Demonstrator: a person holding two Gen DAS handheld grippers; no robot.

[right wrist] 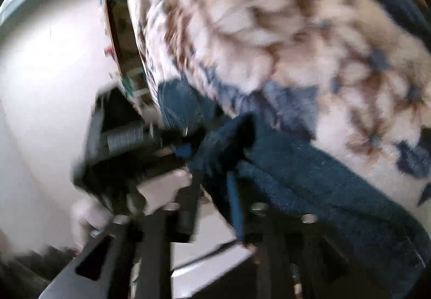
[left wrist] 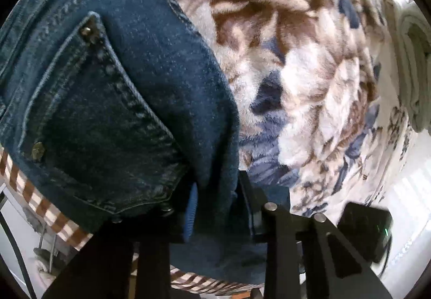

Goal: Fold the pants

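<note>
The pants are dark blue denim jeans (left wrist: 113, 89) lying on a furry floral blanket (left wrist: 296, 62). In the left wrist view the back pocket with rivets fills the left half. My left gripper (left wrist: 215, 207) is shut on the jeans' fabric, which bunches between its blue-padded fingers (left wrist: 190, 215). In the blurred right wrist view a strip of the jeans (right wrist: 309, 180) runs from the centre to the lower right. My right gripper (right wrist: 215, 164) is shut on a bunched fold of that denim.
A brown and white checked sheet (left wrist: 48, 212) shows under the jeans at the bed's edge. Folded pale cloth (left wrist: 409, 62) lies at the far right. A black device (left wrist: 366, 231) sits at lower right. A white wall (right wrist: 48, 83) is left of the bed.
</note>
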